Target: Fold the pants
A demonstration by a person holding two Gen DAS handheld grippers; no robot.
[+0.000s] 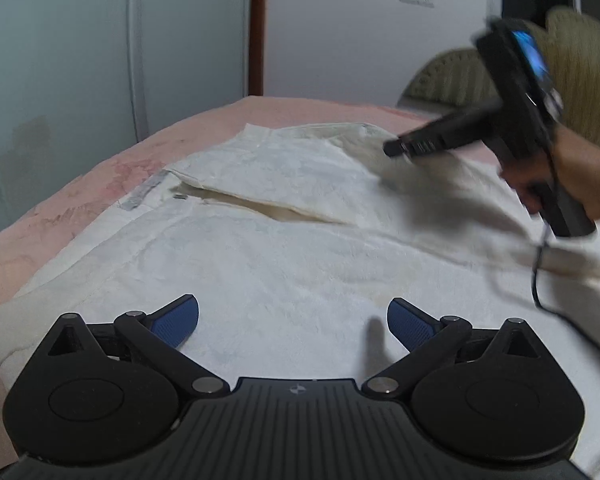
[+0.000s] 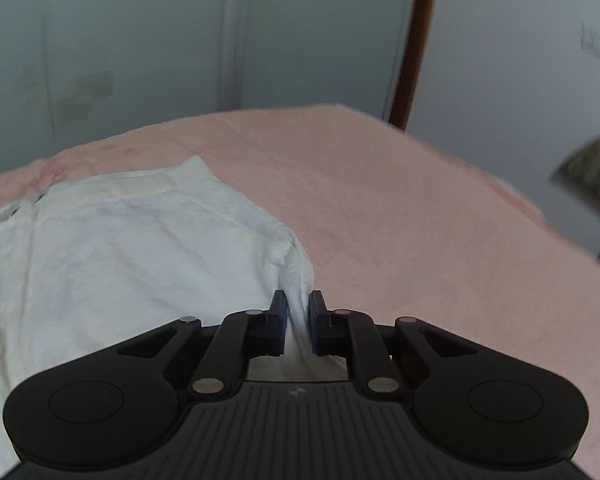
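Left wrist view: the left gripper hovers low over the white pants, its blue-padded fingers spread wide with nothing between them. The pants lie spread across the pink bed, one layer turned over on top. Farther off to the right, the right hand holds the right gripper, blurred, its tip down at the cloth.

Right wrist view: the right gripper points along the bed, its fingers pinched close on a bunched edge of the pants, which spread to the left.
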